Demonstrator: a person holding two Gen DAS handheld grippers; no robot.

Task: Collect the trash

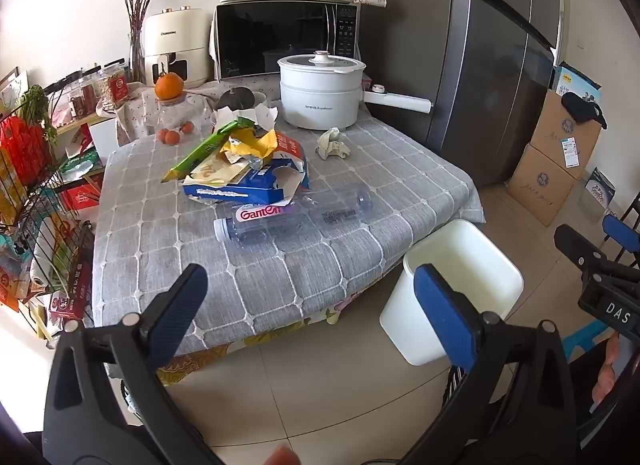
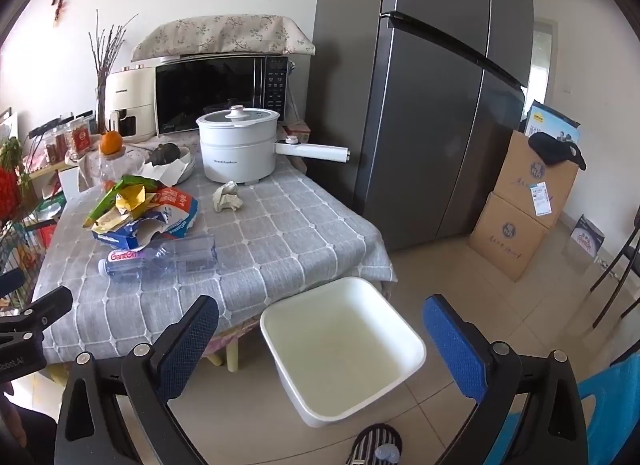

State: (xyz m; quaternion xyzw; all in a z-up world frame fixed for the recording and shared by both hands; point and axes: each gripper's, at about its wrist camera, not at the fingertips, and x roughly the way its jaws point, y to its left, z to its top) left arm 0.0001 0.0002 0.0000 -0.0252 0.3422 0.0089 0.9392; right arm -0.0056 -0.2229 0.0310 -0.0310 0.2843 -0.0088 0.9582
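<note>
On the grey checked tablecloth [image 1: 200,265] lie a clear plastic Ganten bottle [image 1: 294,217] [image 2: 158,259], a pile of torn wrappers and a blue carton [image 1: 244,165] [image 2: 140,213], and a crumpled paper ball [image 1: 333,144] [image 2: 227,196]. A white bin [image 1: 452,289] [image 2: 344,349] stands on the floor by the table's front right corner and looks empty. My left gripper [image 1: 312,305] is open and empty, in front of the table's near edge. My right gripper [image 2: 320,329] is open and empty, above the bin. The right gripper also shows in the left wrist view [image 1: 592,241].
A white electric pot [image 1: 322,91] with a long handle, a microwave [image 1: 286,39], an air fryer, a glass jar with an orange [image 1: 169,86] stand at the table's back. A wire rack [image 1: 36,201] is left; a fridge [image 1: 480,65] and cardboard boxes [image 1: 556,161] right.
</note>
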